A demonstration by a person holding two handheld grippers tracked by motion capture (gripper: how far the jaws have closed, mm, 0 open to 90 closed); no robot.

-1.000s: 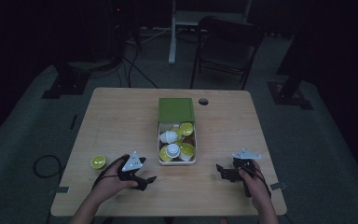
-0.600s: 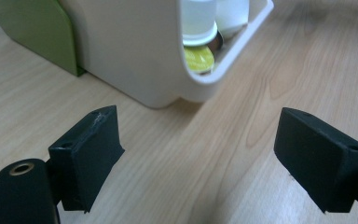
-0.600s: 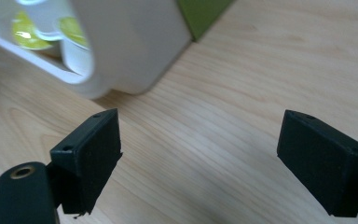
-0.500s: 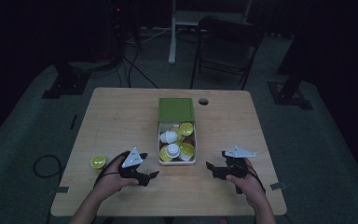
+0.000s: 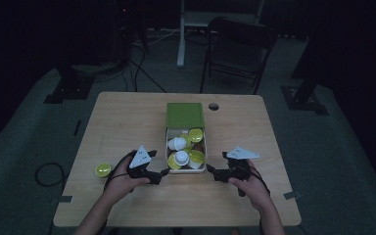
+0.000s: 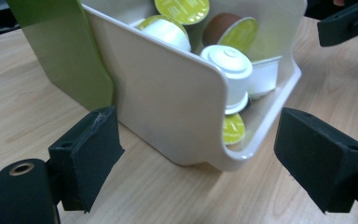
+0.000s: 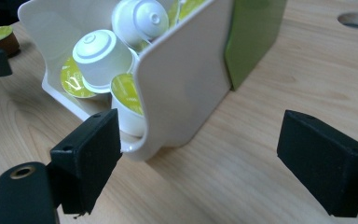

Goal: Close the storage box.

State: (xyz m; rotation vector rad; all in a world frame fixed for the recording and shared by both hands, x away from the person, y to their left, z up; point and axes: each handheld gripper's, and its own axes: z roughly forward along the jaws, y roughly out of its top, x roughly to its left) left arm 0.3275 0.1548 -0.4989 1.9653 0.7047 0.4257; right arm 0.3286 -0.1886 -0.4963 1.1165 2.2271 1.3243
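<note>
One cream tray (image 5: 167,148) of yellow-lidded capsules (image 5: 196,135), green sleeve (image 5: 184,115) behind, left hand-held gripper (image 5: 162,172) and right hand-held gripper (image 5: 211,171) agape, empty.

I seem to be working in a dim lab or recording studio rather than a home. My wooden surface (image 5: 127,122) stands alone mid-frame on grey carpet (image 5: 323,161). Black stand bases (image 5: 68,90) sit at left and right, cables (image 5: 142,73) trail across the floor, and a folding chair (image 5: 235,49) waits at upper centre, though the darkness hides the walls.
</note>
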